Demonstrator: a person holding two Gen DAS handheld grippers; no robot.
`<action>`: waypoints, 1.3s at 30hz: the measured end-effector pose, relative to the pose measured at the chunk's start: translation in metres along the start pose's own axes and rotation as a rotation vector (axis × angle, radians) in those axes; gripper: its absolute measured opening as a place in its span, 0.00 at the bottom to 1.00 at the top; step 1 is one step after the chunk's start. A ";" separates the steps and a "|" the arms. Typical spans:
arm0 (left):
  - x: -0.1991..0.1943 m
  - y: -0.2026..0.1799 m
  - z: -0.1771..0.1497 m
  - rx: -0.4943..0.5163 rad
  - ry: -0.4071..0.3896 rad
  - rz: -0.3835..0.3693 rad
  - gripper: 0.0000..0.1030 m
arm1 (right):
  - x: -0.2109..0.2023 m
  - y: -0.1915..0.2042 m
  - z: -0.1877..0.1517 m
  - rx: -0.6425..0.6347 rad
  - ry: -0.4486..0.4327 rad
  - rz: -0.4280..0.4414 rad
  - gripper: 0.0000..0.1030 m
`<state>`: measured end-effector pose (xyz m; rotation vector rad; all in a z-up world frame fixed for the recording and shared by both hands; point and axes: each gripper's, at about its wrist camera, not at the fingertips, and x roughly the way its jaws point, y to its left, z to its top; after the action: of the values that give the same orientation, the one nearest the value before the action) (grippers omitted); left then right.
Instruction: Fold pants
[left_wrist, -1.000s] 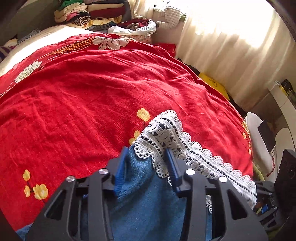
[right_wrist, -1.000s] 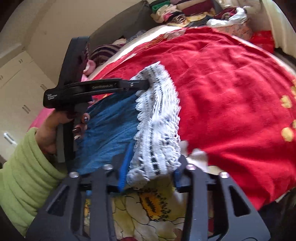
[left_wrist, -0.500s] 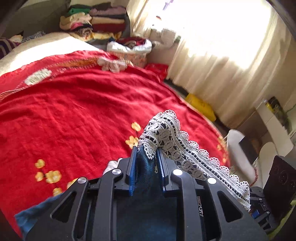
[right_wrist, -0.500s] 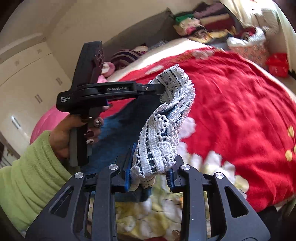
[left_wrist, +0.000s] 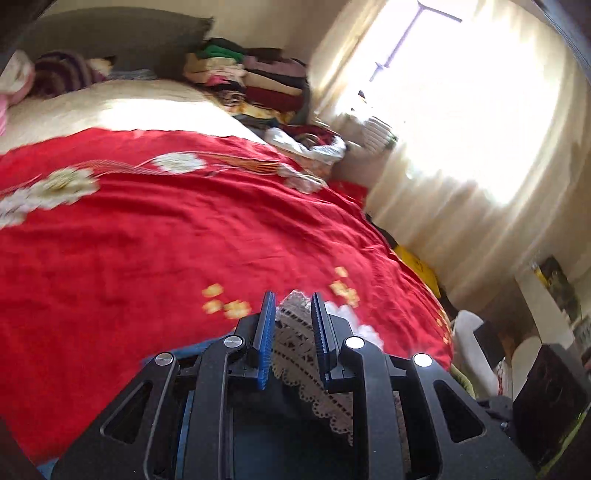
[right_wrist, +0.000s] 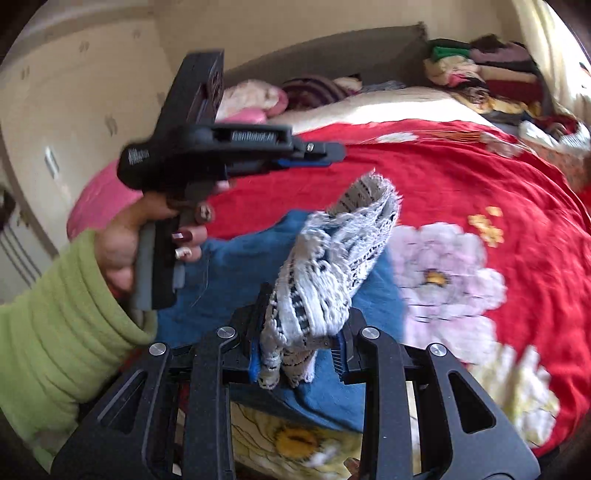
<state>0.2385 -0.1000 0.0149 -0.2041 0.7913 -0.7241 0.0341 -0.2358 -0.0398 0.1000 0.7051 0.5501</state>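
Observation:
The pants are blue denim (right_wrist: 240, 266) with a white lace hem (right_wrist: 332, 266), lying over a red flowered bedspread (right_wrist: 480, 177). My right gripper (right_wrist: 308, 306) is shut on a bunched wad of the lace, raised off the bed. A hand in a green sleeve (right_wrist: 55, 314) holds my left gripper (right_wrist: 332, 155) up and to the left. Its tip is just above the lace's top edge, with red cover showing between them. In the left wrist view, lace (left_wrist: 293, 332) fills the narrow gap of the left gripper (left_wrist: 292, 299). I cannot tell whether its pads press on it.
Folded clothes (left_wrist: 251, 81) are stacked at the bed's far corner beside a bright curtained window (left_wrist: 461, 129). Pillows (right_wrist: 251, 99) lie at the headboard, and pale wardrobe doors (right_wrist: 74, 92) stand to the left. A yellow-flowered sheet (right_wrist: 288, 439) covers the near edge. Dark furniture (left_wrist: 546, 387) stands beside the bed.
Both grippers rose and swung over the bed with the hem. The left jaws narrowed on the cloth. The lace that hung from the left tip now sits below it.

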 end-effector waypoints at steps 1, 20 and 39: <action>-0.005 0.008 -0.004 -0.018 -0.001 0.011 0.18 | 0.007 0.009 0.000 -0.030 0.014 -0.007 0.21; -0.060 0.094 -0.075 -0.417 -0.021 -0.094 0.67 | 0.042 0.093 -0.057 -0.462 0.080 -0.138 0.31; -0.012 0.071 -0.058 -0.434 0.050 0.044 0.18 | 0.049 0.077 -0.052 -0.393 0.084 -0.038 0.23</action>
<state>0.2284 -0.0336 -0.0492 -0.5597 0.9931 -0.5103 -0.0028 -0.1503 -0.0875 -0.3034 0.6669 0.6494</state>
